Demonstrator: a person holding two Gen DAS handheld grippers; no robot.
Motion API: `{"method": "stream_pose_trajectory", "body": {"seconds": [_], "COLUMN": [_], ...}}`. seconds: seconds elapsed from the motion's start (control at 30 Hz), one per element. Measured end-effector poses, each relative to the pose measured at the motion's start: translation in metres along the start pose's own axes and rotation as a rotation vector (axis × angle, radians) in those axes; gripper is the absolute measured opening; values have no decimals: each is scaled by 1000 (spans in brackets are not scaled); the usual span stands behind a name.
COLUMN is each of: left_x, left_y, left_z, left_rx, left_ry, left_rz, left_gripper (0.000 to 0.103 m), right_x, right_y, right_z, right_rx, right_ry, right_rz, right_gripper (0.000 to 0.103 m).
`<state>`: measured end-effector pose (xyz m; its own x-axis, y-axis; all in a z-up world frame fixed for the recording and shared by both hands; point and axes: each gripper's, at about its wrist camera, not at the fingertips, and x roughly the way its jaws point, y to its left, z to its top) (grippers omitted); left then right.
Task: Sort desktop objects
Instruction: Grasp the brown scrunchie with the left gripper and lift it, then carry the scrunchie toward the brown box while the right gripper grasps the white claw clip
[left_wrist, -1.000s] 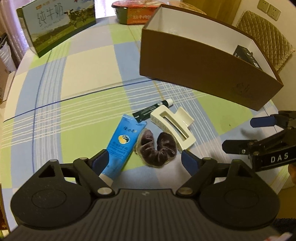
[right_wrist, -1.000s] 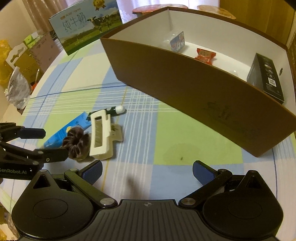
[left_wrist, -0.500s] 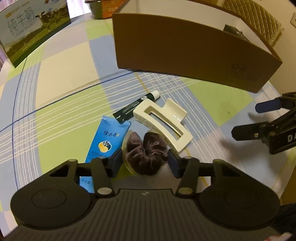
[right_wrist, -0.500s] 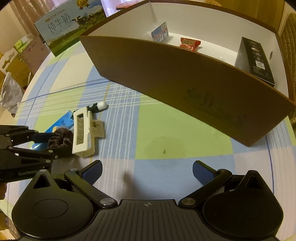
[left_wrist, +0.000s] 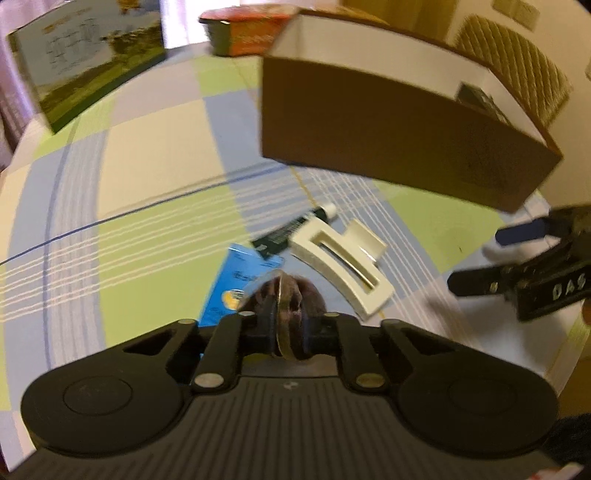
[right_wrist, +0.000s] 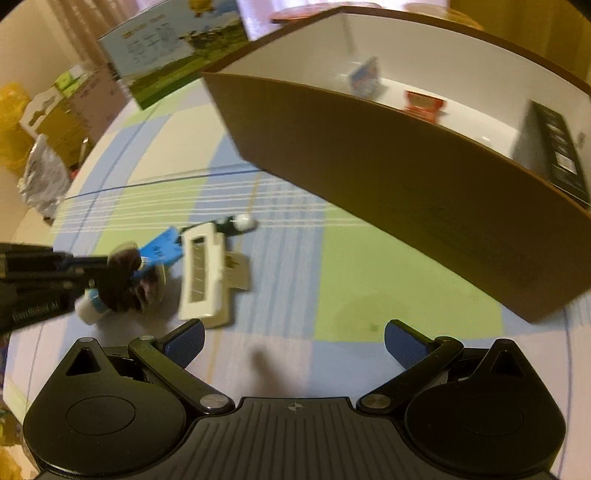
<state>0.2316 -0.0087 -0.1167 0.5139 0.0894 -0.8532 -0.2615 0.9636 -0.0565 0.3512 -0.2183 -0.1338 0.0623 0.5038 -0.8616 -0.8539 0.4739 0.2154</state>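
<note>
My left gripper is shut on a dark brown hair scrunchie in a clear wrapper, just above the checked tablecloth. The right wrist view shows the scrunchie pinched at the left gripper's tip. Beside it lie a blue tube, a cream hair claw and a dark green tube with a white cap. The brown box stands behind them. My right gripper hangs open over bare cloth, nothing between its fingers; it shows at the right edge of the left wrist view.
The brown box holds a black carton, a red packet and a small blue-and-white pack. A milk carton box and a red bowl stand at the table's far side. A quilted chair is behind the box.
My left gripper moved down over the scrunchie and its jaws closed from wide open to a pinch on it. The right gripper stayed open, and its view shifted slightly.
</note>
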Motion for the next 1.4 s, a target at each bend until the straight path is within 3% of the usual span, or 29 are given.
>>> {"method": "stream_pose_trajectory", "body": {"seconds": [0.57, 0.73, 0.87, 0.97, 1.1, 1.23, 1.4], "left_x": [-27, -25, -15, -10, -3, 4, 12], "left_y": [61, 80, 89, 93, 96, 96, 91], "left_z": [-6, -11, -17, -20, -22, -21, -17], "left_rx": [-161, -195, -224, -238, -243, -253, -213], "left_ry": [-42, -22, 14, 33, 55, 62, 65], "left_rz": [100, 140, 138, 130, 118, 107, 126], "left_gripper": [9, 9, 10, 15, 32, 41, 42], "right_x": [43, 58, 64, 64, 63, 62, 63], "right_y": [41, 48, 53, 51, 45, 43, 46], "right_z": [22, 25, 24, 24, 26, 27, 29], "right_rx": [-144, -189, -236, -254, -240, -235, -250], "right_ry": [-7, 1, 6, 5, 9, 11, 9], "right_rz": [28, 20, 7, 0, -14, -17, -27], "right_gripper": [99, 77, 47, 45, 45, 45, 45]}}
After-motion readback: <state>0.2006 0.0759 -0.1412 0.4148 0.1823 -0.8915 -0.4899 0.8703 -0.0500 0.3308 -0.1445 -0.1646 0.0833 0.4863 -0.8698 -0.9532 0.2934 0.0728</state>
